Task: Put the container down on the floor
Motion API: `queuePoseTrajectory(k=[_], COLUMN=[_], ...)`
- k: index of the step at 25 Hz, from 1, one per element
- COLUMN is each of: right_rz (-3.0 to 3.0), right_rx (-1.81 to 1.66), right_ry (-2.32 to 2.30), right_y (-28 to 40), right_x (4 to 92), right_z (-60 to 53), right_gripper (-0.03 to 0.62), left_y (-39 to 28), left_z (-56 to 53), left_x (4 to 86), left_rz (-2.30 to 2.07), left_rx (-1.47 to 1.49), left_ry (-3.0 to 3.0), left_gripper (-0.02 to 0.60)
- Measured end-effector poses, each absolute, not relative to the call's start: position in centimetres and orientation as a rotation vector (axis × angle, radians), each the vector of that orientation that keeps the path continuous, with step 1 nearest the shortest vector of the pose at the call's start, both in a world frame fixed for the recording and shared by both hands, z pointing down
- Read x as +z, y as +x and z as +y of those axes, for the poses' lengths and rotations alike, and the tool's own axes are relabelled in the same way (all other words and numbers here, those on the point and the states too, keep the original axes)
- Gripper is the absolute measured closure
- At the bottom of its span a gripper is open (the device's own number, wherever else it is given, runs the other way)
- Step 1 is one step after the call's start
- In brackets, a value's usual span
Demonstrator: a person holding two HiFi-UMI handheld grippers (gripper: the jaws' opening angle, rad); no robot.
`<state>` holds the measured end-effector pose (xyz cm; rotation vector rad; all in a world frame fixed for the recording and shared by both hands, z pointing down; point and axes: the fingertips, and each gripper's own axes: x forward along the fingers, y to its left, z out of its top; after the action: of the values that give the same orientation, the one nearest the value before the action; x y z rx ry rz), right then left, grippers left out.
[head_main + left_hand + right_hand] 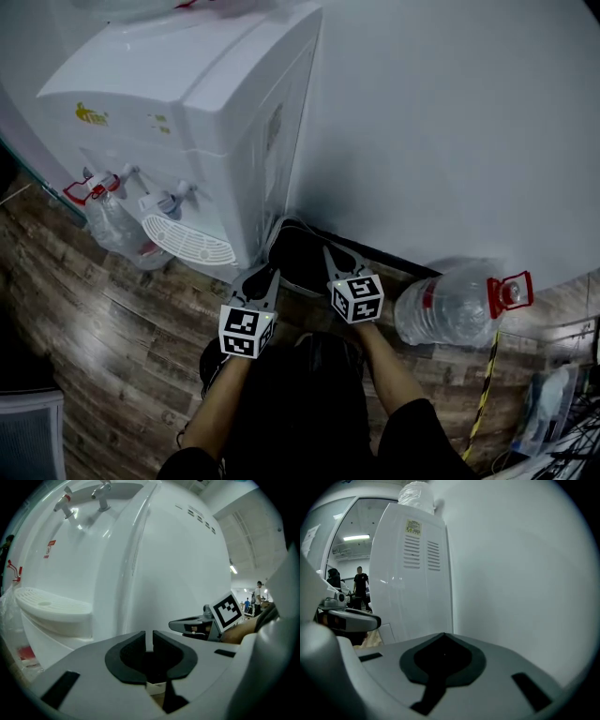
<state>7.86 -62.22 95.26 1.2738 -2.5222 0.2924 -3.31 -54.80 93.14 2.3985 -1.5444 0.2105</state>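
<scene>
Head view overhead; others facing dispenser [140,573]

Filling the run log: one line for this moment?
water jug: lying on floor | left tool: slightly open, empty | right tool: shut, empty

Left gripper [266,275], the one nearer the water dispenser [187,84]: pale grey shell, black pads [131,656] with rounded outer edges, and a black rectangular slot in the casing on either side. Right gripper [331,253], farther from the dispenser: same grey shell, same black pads. Each carries a white cube [246,332] printed with black square markers. Clothing noted: black short sleeves [419,433] and dark trousers [300,408].
</scene>
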Motion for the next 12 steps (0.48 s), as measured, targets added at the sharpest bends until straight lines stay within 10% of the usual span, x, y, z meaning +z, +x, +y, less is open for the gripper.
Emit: queuePoseTrajectory(k=[12], right_rz=[-2.51], right_rx=[0.349], right_ry=[1.277], right_y=[8.6], right_x=[87.2], right_z=[-63.0], right_gripper=[0.583], left_y=[-2.6], left_z=[-54.8], left_x=[86.7], left_rz=[-1.505], left_rx=[0.247], left_ry=[2.369], left_gripper=[0.525])
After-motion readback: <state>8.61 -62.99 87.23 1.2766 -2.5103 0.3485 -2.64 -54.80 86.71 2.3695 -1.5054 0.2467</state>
